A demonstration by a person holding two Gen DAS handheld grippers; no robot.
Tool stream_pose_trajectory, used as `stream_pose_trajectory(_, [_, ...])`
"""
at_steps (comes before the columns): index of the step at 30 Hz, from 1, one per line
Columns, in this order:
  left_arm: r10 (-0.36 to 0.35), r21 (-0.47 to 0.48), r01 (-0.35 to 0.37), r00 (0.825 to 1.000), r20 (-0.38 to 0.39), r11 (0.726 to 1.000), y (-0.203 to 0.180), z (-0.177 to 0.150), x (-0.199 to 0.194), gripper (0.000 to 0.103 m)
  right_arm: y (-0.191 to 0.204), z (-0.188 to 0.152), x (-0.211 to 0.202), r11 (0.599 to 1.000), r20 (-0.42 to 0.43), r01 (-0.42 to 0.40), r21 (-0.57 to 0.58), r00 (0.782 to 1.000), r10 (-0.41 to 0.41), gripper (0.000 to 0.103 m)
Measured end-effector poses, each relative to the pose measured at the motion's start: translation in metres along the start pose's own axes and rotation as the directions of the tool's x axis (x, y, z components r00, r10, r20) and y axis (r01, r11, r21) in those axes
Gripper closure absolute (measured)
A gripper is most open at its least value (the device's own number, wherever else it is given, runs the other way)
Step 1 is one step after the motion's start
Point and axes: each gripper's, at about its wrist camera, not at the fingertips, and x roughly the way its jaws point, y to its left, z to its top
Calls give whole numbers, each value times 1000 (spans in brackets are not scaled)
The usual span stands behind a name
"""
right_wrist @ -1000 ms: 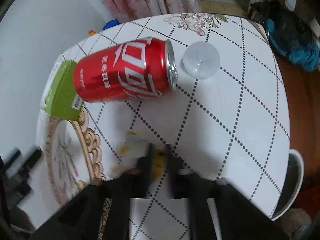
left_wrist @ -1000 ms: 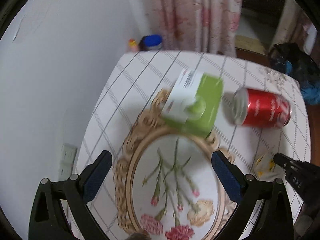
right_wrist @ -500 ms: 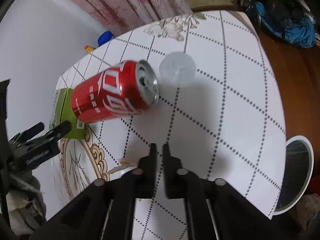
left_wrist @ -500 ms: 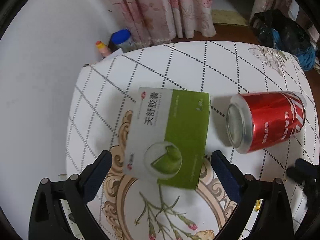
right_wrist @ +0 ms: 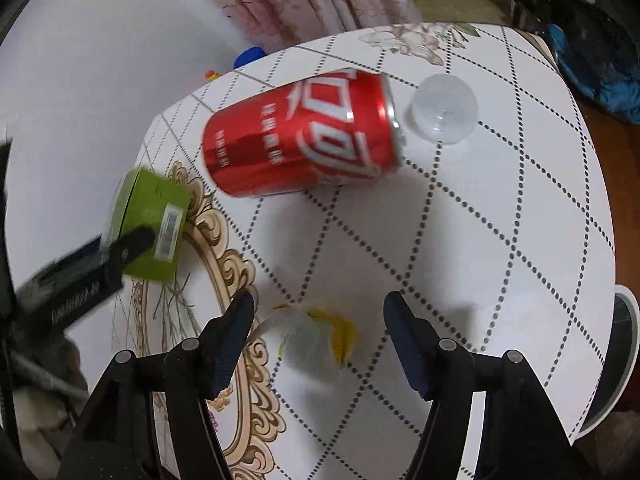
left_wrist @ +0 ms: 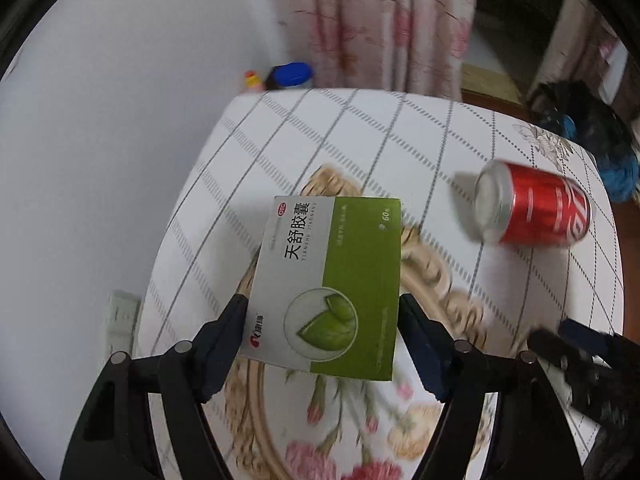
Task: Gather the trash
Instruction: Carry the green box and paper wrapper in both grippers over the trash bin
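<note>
the left gripper (left_wrist: 323, 320) has its jaws clamped on the sides of a green-and-white cardboard medicine box (left_wrist: 330, 284), held above the white checked tablecloth (right_wrist: 500, 240). right of it a red soda can (right_wrist: 300, 136) lies on its side beside a clear plastic lid (right_wrist: 445, 109). the right gripper (right_wrist: 318, 320), jaws apart, straddles a crumpled yellow-and-white wrapper (right_wrist: 316, 338).

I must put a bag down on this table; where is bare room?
Bare cloth lies right of the red drink can and clear plastic lid, toward the table edge. Crowded: green-white medicine box, crumpled yellow-white wrapper.
</note>
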Motion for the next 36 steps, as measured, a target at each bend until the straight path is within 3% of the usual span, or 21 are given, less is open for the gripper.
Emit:
stream_pose_trajectory(2, [8,-22,-8,1000,3,1000,5,-16,-7,30,5,-5,3,1000,-9,-22,-11,1000,22,55])
stream_pose_trajectory(4, [2,-51,-2,1000,0,999,9,-28,-13,30,9,-7,1,1000,1,-13,-16,1000,13,59])
stream_pose_trajectory(5, [-6,-69,5,1000,-1,998,11,-35,-17,30,10,-8,-2,999,12,-32,-13,999,33,75])
stream_pose_trajectory(7, [-17,-89,17,1000,-1,996,13,-44,-22,30,12,-11,-6,998,18,-67,6,998,67,94])
stream_pose_trajectory(11, [-24,-108,25,1000,11,994,13,-59,-35,30,15,-19,-26,998,63,-66,0,996,66,100])
stream_pose_trajectory(23, [-48,-145,60,996,81,988,10,-83,-80,30,14,-27,-83,996,162,-90,8,983,87,100])
stream_pose_trajectory(30, [-80,-83,94,984,157,992,-17,-84,-126,30,-8,-46,-136,996,218,-88,16,972,82,100])
stream_pose_trajectory(36, [-151,12,152,965,214,988,-67,-84,-169,30,-43,-62,-192,996,284,-85,41,956,70,100])
